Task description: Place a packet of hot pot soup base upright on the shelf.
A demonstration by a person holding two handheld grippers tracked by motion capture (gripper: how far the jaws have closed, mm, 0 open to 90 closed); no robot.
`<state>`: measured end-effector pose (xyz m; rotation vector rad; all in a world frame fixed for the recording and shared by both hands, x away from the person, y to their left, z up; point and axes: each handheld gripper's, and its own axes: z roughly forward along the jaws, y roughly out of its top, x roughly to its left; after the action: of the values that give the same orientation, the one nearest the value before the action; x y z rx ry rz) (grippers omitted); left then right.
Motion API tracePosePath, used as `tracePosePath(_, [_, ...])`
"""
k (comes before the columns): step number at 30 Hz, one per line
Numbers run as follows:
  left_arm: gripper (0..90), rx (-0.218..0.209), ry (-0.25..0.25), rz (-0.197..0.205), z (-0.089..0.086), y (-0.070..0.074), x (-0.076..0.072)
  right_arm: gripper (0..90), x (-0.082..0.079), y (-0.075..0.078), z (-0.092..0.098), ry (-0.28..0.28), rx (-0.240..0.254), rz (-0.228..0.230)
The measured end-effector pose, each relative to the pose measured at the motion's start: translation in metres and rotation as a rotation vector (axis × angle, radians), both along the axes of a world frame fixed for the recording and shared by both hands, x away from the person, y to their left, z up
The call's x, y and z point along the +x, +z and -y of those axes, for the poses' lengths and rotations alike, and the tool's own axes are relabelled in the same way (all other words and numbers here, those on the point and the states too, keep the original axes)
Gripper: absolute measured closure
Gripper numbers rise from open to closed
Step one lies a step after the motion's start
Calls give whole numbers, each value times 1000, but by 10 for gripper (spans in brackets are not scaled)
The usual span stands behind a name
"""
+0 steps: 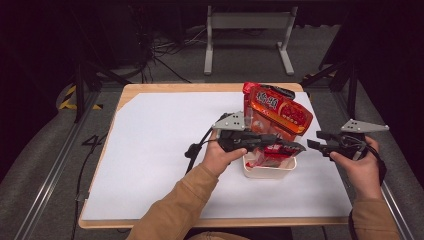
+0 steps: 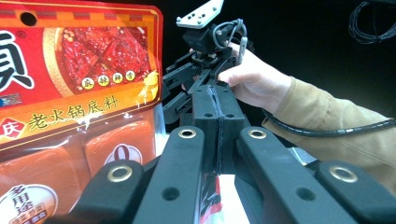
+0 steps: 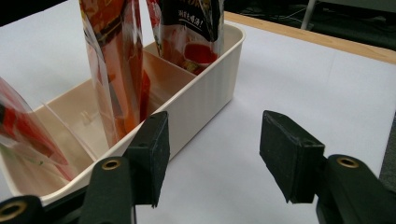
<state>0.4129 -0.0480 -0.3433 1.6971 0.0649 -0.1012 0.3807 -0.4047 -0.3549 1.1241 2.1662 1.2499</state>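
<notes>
Left gripper (image 1: 295, 148) is clamped fully closed on the thin edge of a red pouch (image 2: 212, 196), which the left gripper view shows pinched between the pads just above the white bin (image 1: 270, 170). Right gripper (image 1: 314, 145) waits to the right of the bin, beside its wall, with its jaws standing apart and nothing between them.

Progress, as judged from the frames: packing is partly complete. Two upright pouches already stand in the bin's compartments, one tall orange hotpot-base packet (image 1: 277, 115) at the far end and a clear-sided packet (image 3: 116, 70) in a middle compartment. The held pouch is low over the near end of the bin but is not yet released; seating it and opening the jaws remains.

Appearance of the packets: glossy red-and-orange film, printed Chinese lettering, a hang hole at the top corner, and transparent lower panels showing block-shaped contents. The bin is cream plastic with thin clear dividers.
</notes>
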Motion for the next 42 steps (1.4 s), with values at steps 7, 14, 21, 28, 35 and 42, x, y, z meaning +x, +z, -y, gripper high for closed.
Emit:
tracePosePath(7, [897,22,7,-10,1,-8,1,434,0,0,1,0,0,1])
tracePosePath(14, [892,37,15,-22,-4,-12,2,432,1,-1,-1,2,0,-3])
tracePosePath(21, [886,66,29,-32,-8,-17,5,430,1,-1,-1,2,1,-4])
tracePosePath(28, [879,89,46,-42,-12,-22,8,429,2,-2,-1,3,2,-6])
tracePosePath(35, [872,93,62,-60,-23,-27,11,423,2,-2,-2,5,4,-10])
tracePosePath(42, [799,69,68,-104,-30,-30,13,420,3,-3,-3,6,4,-12])
